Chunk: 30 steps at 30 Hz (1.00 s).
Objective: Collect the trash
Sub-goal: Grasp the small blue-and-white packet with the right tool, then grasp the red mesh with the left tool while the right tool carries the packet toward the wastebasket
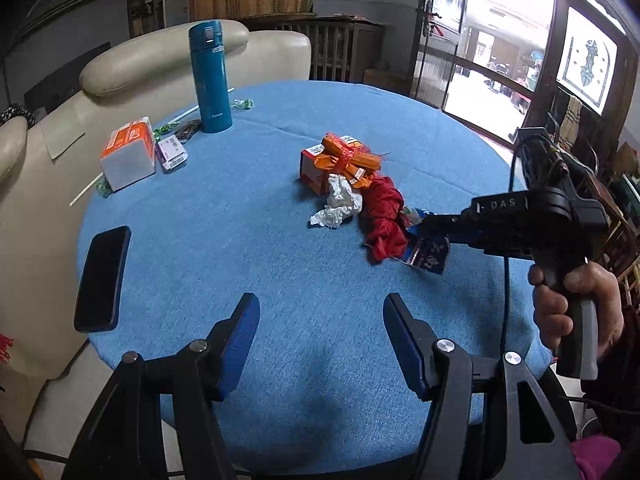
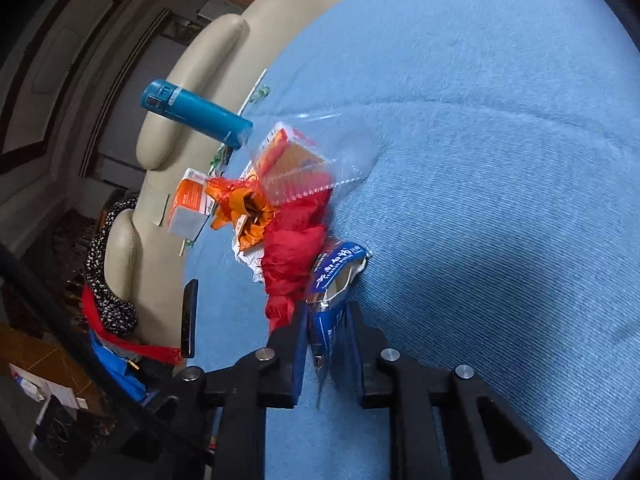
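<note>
1. A round desk (image 1: pixel 240 248) under a blue cloth stands in a living room, with cream armchairs behind it and a bright glass door at the far right.
2. The trash lies in one heap near the middle of the desk: an orange net bundle (image 1: pixel 348 158) on a small red-and-white box, a crumpled white tissue (image 1: pixel 338 204), a red wad of cloth or plastic (image 1: pixel 384 216), and a blue foil wrapper (image 2: pixel 332 292) at the heap's right end.
3. The right tool (image 2: pixel 328 344) comes in from the right side and is clamped on the blue foil wrapper; in the right wrist view the wrapper runs lengthwise between the two pads, its torn mouth pointing away toward the heap.
4. The left tool (image 1: pixel 320 340) hangs over bare cloth at the near edge, pads apart and holding nothing; the heap lies ahead of it and a little to its right, well apart.
5. Judged from this, the right hand owns the wrapper; the wrapper touches the red wad, which may drag along when lifted.
6. A teal flask (image 1: pixel 211 76), a phone (image 1: pixel 102 280) and an orange carton (image 1: pixel 128 152) stand clear on the left.
</note>
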{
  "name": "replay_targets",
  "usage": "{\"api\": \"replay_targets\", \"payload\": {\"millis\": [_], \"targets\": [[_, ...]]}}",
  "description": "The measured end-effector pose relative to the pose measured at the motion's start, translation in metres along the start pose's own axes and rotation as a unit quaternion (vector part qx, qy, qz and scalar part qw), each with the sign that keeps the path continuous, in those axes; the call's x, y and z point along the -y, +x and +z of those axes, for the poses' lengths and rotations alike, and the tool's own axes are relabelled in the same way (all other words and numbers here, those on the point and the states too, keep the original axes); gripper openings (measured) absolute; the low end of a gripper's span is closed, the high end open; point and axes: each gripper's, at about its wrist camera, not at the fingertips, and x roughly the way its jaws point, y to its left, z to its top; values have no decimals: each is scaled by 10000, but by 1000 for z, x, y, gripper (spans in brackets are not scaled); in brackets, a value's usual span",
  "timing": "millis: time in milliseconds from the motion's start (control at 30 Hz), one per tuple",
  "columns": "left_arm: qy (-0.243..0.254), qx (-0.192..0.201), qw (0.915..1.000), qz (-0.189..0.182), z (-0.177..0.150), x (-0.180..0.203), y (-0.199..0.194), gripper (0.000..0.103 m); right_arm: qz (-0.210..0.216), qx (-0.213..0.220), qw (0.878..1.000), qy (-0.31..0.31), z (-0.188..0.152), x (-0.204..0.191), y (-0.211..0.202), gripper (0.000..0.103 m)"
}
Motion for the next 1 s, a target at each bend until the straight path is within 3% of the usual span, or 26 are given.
{"api": "replay_targets", "payload": {"millis": [333, 467, 667, 700, 767, 900, 933, 1000], "targets": [[110, -422, 9975, -562, 32, 31, 42, 65, -382, 817, 9957, -225, -27, 21, -84, 18], [51, -529, 9960, -721, 42, 48, 61, 65, -292, 1017, 9943, 114, -41, 48, -114, 18], [-300, -765, 9944, -661, 61, 62, 102, 65, -74, 1161, 9910, 668, -51, 84, -132, 18], [-303, -794, 9944, -628, 64, 65, 109, 63, -51, 1169, 9906, 715, -51, 87, -133, 18], [-330, -874, 9937, -624, 67, 68, 120, 46, -7, 1182, 9903, 731, -52, 89, -133, 18], [-469, -982, 9927, -513, 70, 75, 139, 25, 55, 1182, 9906, 686, -54, 89, -134, 18], [-497, -1017, 9922, -530, 68, 75, 143, 15, 69, 1183, 9906, 681, -54, 89, -134, 18], [-466, -956, 9930, -521, 65, 74, 142, 14, 95, 1184, 9906, 673, -56, 89, -135, 18]]}}
